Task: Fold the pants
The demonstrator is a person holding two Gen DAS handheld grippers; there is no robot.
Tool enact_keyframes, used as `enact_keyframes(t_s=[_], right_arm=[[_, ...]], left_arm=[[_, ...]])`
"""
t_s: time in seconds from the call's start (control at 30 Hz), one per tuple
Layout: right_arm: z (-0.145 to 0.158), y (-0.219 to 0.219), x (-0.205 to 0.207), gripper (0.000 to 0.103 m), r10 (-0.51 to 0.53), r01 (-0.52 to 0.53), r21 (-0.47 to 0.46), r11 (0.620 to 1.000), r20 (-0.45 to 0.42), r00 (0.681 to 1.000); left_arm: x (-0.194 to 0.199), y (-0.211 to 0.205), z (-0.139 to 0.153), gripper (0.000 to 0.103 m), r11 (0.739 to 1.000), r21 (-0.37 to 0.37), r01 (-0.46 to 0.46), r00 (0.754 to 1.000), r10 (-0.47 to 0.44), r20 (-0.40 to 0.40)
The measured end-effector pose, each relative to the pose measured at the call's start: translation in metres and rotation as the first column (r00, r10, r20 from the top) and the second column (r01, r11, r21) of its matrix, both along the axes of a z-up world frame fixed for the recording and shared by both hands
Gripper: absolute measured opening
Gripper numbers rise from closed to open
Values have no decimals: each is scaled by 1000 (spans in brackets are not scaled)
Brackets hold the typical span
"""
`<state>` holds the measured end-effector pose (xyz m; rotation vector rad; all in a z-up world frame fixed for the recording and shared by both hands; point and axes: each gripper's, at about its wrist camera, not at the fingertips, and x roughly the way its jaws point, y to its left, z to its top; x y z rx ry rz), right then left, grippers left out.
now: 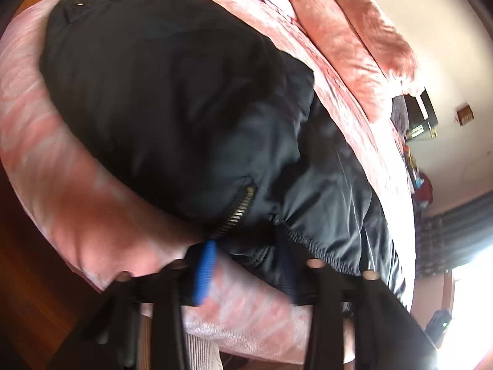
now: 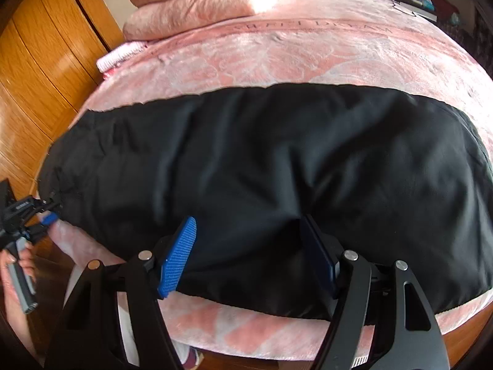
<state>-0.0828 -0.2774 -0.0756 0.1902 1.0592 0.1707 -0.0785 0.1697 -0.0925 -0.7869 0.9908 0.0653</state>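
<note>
1 pair of black pants [image 2: 262,166] is spread sideways across a pink bed [image 2: 308,49], near the front edge. The left gripper [image 1: 246,262] sits at the waistband end by the zipper [image 1: 238,209]; its 2 pads look partly closed around that edge, but blur means I can't tell if they actually pinch it. The right gripper [image 2: 251,256] hangs spread open over the near hem, fabric between the pads, not squeezed. Folded pink blankets [image 2: 203,0] are stacked at the far side, well clear. Wooden wardrobe doors [image 2: 46,61] stand left of the bed.
</note>
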Motion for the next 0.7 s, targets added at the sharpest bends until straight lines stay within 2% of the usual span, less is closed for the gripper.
enact_keyframes(t_s=[0.07,0.17,0.23,0.27,0.37,0.47,0.57,0.7], right_arm=[[1,0,2,70,-2,2,-2,1000,3,1000],[0,-4,6,70,-12,12,15,1000,-4,1000],[-2,-4,7,70,-16,16,17,1000,-7,1000],[-3,-4,8,70,-12,12,8,1000,-6,1000],[-5,1,11,70,-1,0,-26,1000,-4,1000],[-3,3,10,71,3,-3,-43,999,0,1000],[1,1,8,71,-3,3,-9,1000,2,1000],[12,8,4,71,16,-17,39,999,25,1000]], left_arm=[[-4,1,8,23,1000,14,-2,999,2,33],[-11,-5,20,18,996,84,5,996,-12,87],[-14,-4,12,17,998,66,-2,998,-2,68],[-14,-1,-3,17,999,32,-8,999,7,38],[-14,5,-10,17,1000,-5,-1,998,1,55],[-20,13,-2,24,999,-51,5,998,-2,69],[-30,36,4,30,995,-88,-35,997,41,66],[-32,65,15,31,993,4,-120,991,119,62]])
